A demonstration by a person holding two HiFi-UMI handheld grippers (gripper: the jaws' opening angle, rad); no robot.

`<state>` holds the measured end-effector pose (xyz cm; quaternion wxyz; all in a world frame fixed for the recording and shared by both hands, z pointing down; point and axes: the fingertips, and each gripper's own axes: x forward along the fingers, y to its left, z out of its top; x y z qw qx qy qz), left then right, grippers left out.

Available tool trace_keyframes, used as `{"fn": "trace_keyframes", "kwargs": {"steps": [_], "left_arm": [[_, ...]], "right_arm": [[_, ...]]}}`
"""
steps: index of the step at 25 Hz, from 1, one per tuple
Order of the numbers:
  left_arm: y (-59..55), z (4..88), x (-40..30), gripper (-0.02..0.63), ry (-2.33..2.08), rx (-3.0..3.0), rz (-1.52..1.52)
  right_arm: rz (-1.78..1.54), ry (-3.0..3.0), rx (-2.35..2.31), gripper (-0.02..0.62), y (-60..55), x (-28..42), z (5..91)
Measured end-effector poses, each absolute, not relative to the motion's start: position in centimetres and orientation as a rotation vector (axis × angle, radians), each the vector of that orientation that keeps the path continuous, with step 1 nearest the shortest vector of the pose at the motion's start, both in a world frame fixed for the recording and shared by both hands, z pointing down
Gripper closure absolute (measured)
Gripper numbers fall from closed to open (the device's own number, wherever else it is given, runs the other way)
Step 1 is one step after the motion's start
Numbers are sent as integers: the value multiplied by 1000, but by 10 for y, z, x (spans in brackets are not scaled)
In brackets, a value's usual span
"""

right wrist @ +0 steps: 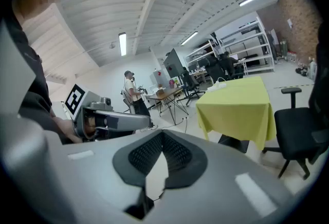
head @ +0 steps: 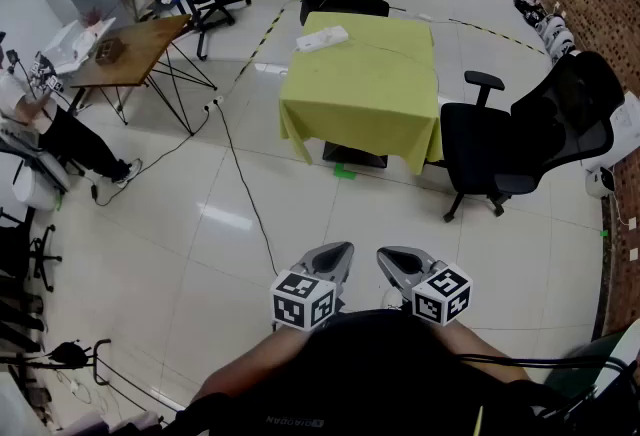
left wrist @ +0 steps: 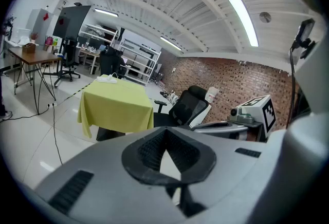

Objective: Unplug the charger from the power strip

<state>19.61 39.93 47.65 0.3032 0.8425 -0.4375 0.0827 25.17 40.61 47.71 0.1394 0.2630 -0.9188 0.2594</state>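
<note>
Facing power strip (head: 322, 38); shirt lettering (head: 291, 419) illegible

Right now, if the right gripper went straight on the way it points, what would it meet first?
The right gripper would probably meet floor tiles before the yellow table; depth unclear.

White power strip (head: 322, 38) lies flat on the yellow-green table (head: 375, 104), far-left corner (charger indistinguishable).

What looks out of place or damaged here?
Nothing spilled or damaged. A loose black cable trails across the open floor, a possible trip hazard. The white power strip lies askew at a far corner of the table.
</note>
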Motion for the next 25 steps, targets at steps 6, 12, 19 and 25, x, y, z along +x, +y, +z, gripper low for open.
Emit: {"fn": "trace_keyframes", "kwargs": {"steps": [6, 12, 19, 25], "left_arm": [[394, 466, 158, 603, -1206, 2237, 170], [399, 463, 126, 603, -1194, 2271, 173], [406, 470, 79, 603, -1189, 2257, 150], [390, 480, 35, 603, -1238, 2162, 91]], "right_arm": [[714, -2650, 768, 592, 408, 226, 470], [683, -2652, 735, 592, 410, 182, 467], [677, -2625, 660, 592, 420, 126, 475], [679, -2601, 647, 592, 402, 100, 475]]}}
